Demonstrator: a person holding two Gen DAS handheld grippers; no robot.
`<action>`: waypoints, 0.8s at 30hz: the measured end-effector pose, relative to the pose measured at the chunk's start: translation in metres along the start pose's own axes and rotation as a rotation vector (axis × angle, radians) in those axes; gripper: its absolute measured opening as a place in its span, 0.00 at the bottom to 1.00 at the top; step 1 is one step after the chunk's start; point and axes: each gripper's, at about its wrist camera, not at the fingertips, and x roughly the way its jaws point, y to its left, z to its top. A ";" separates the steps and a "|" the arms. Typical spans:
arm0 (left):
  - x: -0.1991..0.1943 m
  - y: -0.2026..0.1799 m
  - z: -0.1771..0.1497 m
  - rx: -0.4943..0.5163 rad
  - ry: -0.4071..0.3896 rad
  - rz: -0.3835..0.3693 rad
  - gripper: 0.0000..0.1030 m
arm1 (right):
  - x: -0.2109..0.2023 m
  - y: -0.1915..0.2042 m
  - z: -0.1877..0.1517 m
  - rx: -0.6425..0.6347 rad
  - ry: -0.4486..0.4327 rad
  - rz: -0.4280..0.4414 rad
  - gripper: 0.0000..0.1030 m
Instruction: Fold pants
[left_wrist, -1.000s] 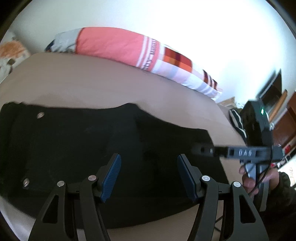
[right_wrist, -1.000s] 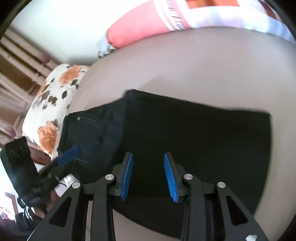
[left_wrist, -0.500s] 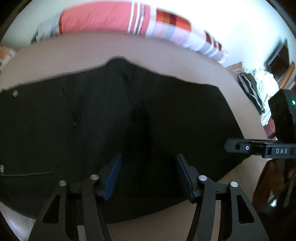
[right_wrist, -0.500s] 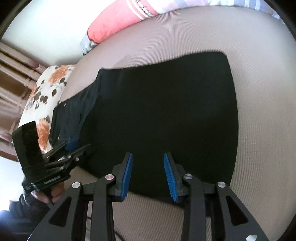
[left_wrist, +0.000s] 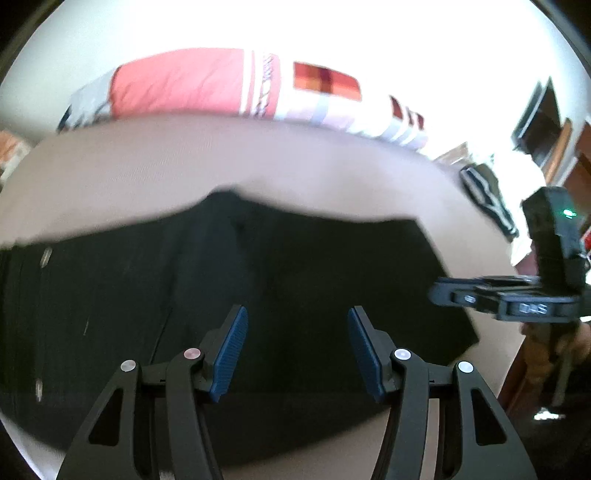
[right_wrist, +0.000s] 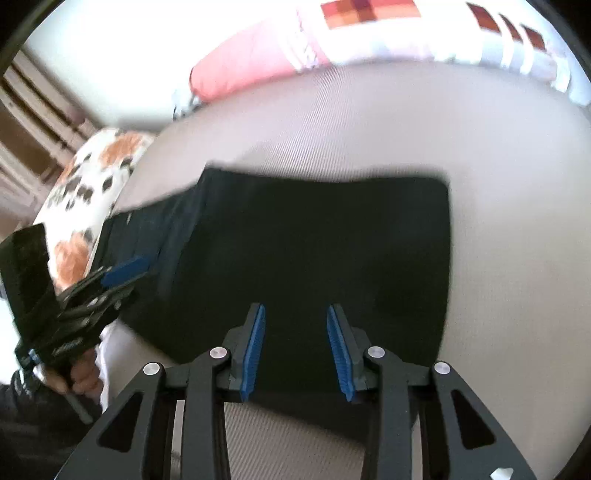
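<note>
Black pants lie folded flat on a beige bed, waistband with metal buttons to the left. My left gripper is open and empty, hovering above the pants' near edge. My right gripper is open and empty above the folded leg end of the pants. The right gripper also shows in the left wrist view at the pants' right end, and the left gripper shows in the right wrist view over the waistband end.
A pink and checked pillow lies along the bed's far edge. A floral cushion sits at the bed's left end. Clothes and wooden furniture stand off the bed's right side.
Both grippers have pulled back and risen from the pants, both views shifting and blurring. The pants stay flat on the bed. Both jaws stayed open.
</note>
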 end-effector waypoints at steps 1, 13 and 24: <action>0.004 -0.002 0.007 0.008 -0.009 -0.007 0.56 | 0.000 -0.005 0.012 0.003 -0.035 -0.031 0.33; 0.095 0.018 0.061 -0.041 0.131 0.043 0.55 | 0.039 -0.050 0.062 0.046 -0.045 -0.141 0.29; 0.035 0.047 0.053 -0.097 0.056 0.047 0.56 | 0.018 -0.041 0.057 0.069 -0.072 -0.112 0.33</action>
